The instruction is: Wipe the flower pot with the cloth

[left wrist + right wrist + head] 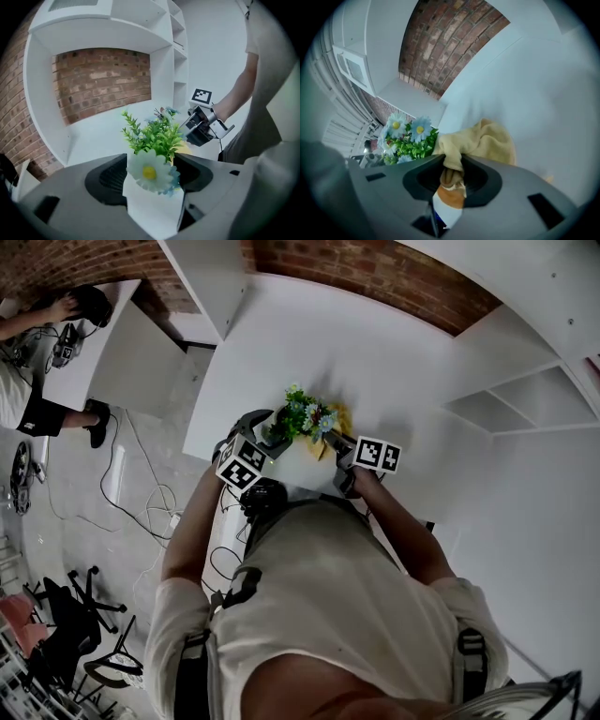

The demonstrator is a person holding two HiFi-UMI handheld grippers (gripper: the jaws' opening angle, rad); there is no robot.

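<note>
A white flower pot (152,213) with green leaves and daisy flowers (157,136) sits between the jaws of my left gripper (152,176), which is shut on the pot's sides. In the head view the pot (302,460) is at the table's near edge, with the left gripper (265,442) on its left. My right gripper (452,176) is shut on a bunched yellow cloth (487,140), held just right of the flowers (410,138). From above, the right gripper (343,454) and cloth (337,418) are close against the plant's right side. The pot's lower part is hidden.
The white table (375,343) runs back to a brick wall (375,268). White shelves (525,399) stand at the right. Another person (28,381) sits at a desk far left. Cables (141,493) and a chair (66,615) are on the floor at left.
</note>
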